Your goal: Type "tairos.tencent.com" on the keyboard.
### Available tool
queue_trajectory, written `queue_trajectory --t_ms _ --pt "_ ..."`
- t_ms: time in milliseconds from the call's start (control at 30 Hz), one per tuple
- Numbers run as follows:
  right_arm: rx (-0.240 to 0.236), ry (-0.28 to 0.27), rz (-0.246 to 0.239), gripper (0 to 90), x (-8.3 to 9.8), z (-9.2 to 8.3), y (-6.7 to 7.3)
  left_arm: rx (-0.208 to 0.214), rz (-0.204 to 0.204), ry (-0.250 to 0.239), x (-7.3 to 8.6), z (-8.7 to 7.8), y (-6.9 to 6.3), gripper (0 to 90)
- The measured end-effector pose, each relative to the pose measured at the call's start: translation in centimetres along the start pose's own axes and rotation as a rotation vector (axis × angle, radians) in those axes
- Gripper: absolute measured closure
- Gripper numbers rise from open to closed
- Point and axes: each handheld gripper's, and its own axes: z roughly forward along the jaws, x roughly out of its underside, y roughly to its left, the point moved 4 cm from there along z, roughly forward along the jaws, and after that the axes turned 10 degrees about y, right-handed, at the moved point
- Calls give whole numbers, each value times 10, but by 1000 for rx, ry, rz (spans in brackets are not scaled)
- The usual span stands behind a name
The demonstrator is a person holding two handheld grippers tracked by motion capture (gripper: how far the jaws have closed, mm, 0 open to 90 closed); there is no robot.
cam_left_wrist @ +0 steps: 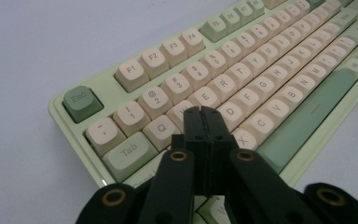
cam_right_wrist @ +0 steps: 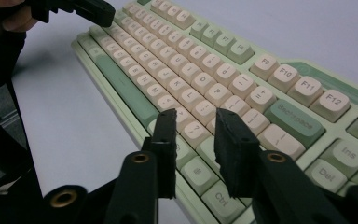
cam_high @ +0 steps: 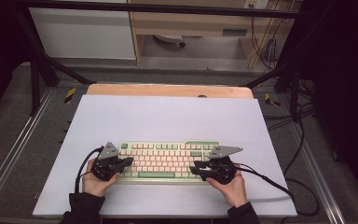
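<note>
Hovering over a pale green keyboard (cam_high: 168, 161) low in the centre of the high view, two hand-held grippers come at it from opposite ends. The keyboard lies flat on a white mat (cam_high: 168, 116), and a strip of the wooden table (cam_high: 168, 90) shows beyond the mat's far edge.

At the lower left of the high view, the left gripper (cam_high: 129, 161) points in over the keyboard's left end. In the left gripper view its jaws are pressed together with nothing between them, their joined tip (cam_left_wrist: 204, 112) just above the letter keys near W and E, with the green Esc key (cam_left_wrist: 81, 100) off to the left of the frame. Jaws closed into a single narrow point would suit pressing one key at a time, so that looks like the reason for the pose.

At the lower right of the high view, the right gripper (cam_high: 194, 167) reaches in over the right end. In the right gripper view (cam_right_wrist: 198, 140) its jaws stand a little apart, a clear gap between the pads, and nothing is in the gap; they hang above the bottom key rows below the green Backspace key (cam_right_wrist: 294, 122). I cannot tell whether either tip touches a key.

No container, tray or box is on the mat.
</note>
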Motion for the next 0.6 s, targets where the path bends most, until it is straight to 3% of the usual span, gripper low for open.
queue_trajectory --t_ms 233,600 --pt "16 9 -2 826 -13 11 4 0 -2 -4 0 -1 0 900" --pt "18 24 4 882 -30 34 7 1 1 -4 0 -1 0 900"
